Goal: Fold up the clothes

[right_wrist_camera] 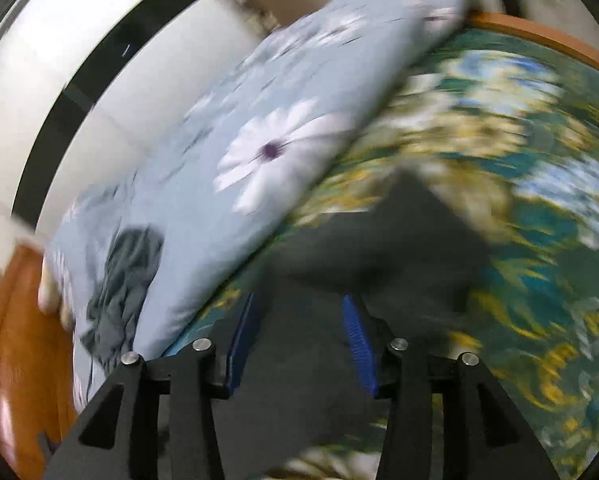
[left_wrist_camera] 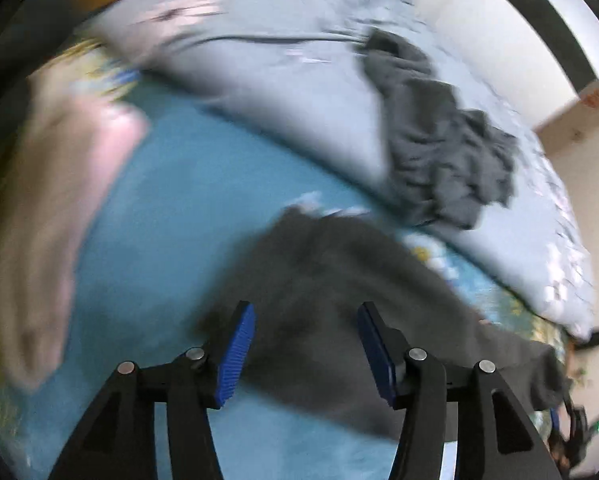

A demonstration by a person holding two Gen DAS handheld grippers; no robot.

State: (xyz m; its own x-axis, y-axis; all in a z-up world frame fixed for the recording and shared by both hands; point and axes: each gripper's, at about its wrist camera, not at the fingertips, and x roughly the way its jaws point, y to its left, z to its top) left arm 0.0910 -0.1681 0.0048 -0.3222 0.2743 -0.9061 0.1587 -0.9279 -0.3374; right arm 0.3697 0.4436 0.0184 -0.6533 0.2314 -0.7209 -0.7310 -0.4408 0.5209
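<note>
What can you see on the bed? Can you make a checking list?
Surface: bed sheet, teal with floral print.
Job's things: dark grey garment spread on the sheet; crumpled grey garment on the light blue daisy duvet.
Clutter: beige cloth, blurred.
Grippers: left hand-held gripper open above the dark garment; right hand-held gripper open above it too.
Cables: dark cord on the duvet.
Surroundings: wooden bed frame, white wall.

Both gripper frames are matt black plastic with ribbed blue pads (left_wrist_camera: 237, 354) and shiny metal pins (left_wrist_camera: 416, 354). The dark grey garment (left_wrist_camera: 323, 280) is soft matt cloth, maybe fleece, too blurry to tell. Smooth cotton-looking floral duvet (right_wrist_camera: 235, 168), and a glossy varnished wooden bed frame (right_wrist_camera: 23, 360).
</note>
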